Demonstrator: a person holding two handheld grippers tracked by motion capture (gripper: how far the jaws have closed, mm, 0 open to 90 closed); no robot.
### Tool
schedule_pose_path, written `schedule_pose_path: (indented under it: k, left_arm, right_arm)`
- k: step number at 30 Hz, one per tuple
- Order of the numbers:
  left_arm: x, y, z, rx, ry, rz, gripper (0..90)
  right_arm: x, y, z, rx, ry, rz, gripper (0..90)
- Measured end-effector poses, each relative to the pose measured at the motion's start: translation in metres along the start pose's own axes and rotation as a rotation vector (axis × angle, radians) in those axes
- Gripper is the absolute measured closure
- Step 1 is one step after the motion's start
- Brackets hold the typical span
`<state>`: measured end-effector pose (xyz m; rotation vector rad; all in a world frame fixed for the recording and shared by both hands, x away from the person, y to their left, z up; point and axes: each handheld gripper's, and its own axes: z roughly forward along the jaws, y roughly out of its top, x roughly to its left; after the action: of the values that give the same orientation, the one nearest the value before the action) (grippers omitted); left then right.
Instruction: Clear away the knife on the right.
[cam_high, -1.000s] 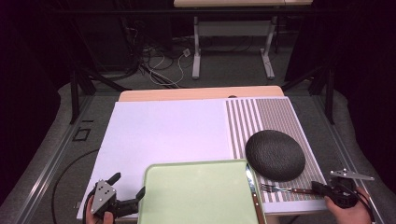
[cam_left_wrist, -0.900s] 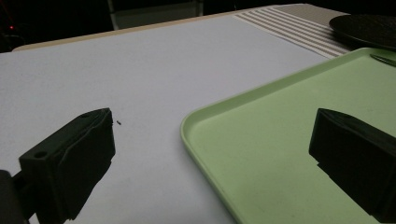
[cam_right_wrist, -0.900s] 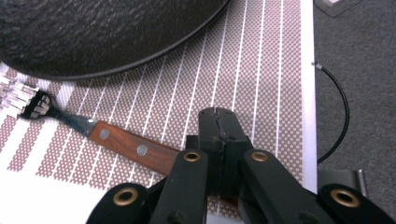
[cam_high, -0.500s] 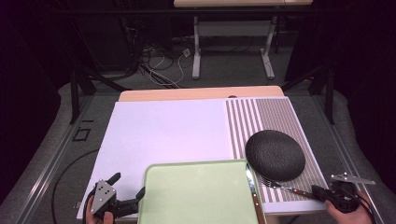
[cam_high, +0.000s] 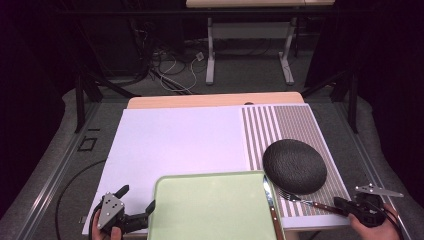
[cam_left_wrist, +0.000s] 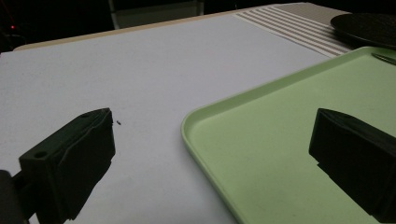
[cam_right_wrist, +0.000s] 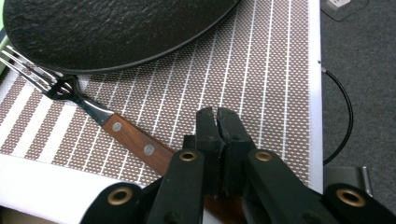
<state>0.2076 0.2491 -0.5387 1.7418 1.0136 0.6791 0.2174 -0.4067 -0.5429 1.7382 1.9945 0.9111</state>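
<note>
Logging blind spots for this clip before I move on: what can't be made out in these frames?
- Fork: the handle's end is hidden under the right gripper in the right gripper view, so an actual grip can't be confirmed.
- Knife: its lower end is cut off by the high view's bottom edge.
- Green tray: its near side is cut off by that same edge.
- Black plate: cropped by the left gripper view's right edge.

A wood-handled fork (cam_right_wrist: 93, 114) lay flat on the striped mat (cam_high: 295, 125) near the bench's front right corner, its tines touching the rim of the dark round plate (cam_high: 294, 166). Its handle end sat under the shut right tongs (cam_right_wrist: 216, 116).
</note>
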Motion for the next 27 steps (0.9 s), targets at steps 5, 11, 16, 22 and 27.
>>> schedule_pose_path:
  k: [5,11,16,22,27]
  left_arm:
    - [0.000,0.000,0.000,0.001,0.003,-0.003,0.5]
    - [-0.001,0.000,0.001,0.005,0.006,-0.004,0.5]
    - [0.000,0.000,0.001,0.008,0.008,0.002,0.5]
    - [0.000,0.000,0.001,0.007,0.009,0.001,0.5]
    - [0.000,0.000,0.001,0.006,0.011,-0.001,0.5]
  right_arm:
    - [0.002,0.002,-0.002,0.003,0.028,-0.047,81.8]
    - [0.007,0.010,-0.008,0.034,0.090,-0.134,72.0]
    - [0.013,0.015,-0.010,0.057,0.129,-0.195,65.7]
    - [0.017,0.020,-0.010,0.068,0.161,-0.259,59.7]
    - [0.019,0.026,-0.009,0.081,0.159,-0.338,53.6]
